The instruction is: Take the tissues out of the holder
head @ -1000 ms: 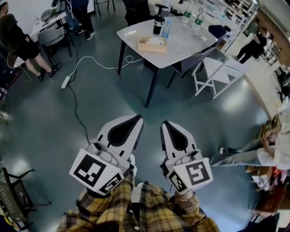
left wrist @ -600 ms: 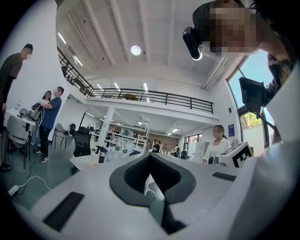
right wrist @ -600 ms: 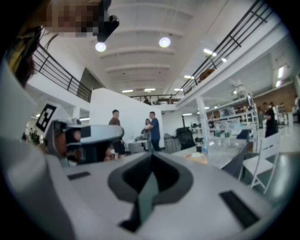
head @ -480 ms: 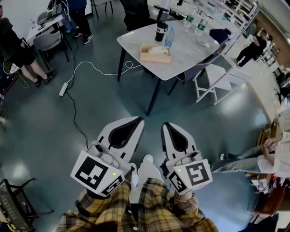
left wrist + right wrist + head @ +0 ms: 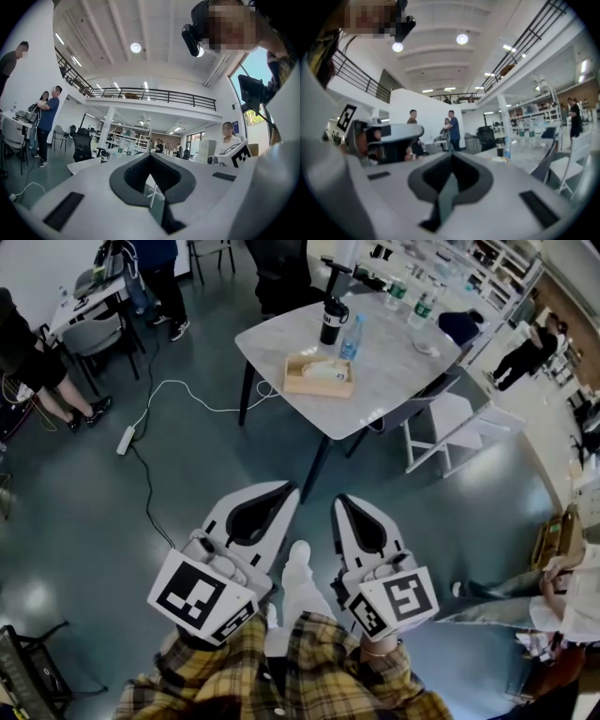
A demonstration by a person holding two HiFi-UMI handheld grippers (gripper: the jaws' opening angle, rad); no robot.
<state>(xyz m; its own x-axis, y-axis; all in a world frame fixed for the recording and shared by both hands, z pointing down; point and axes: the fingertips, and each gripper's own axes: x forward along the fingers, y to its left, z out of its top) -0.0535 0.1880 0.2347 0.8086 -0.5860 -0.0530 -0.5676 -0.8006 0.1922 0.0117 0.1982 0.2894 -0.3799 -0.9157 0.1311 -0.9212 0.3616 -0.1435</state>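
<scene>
Left gripper: jaws pressed together, empty, low and near.
Right gripper: jaws pressed together, empty, just right of the left one.
Tissue holder: wooden box with tissues on far table, well apart from both grippers.
Dark cup: behind the holder.

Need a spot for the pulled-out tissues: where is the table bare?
Bare marble lies right of the wooden tissue holder, up to the right edge of the table, and left of the holder toward the left corner. Behind it the black tumbler, water bottle and far bottles crowd the top.
</scene>
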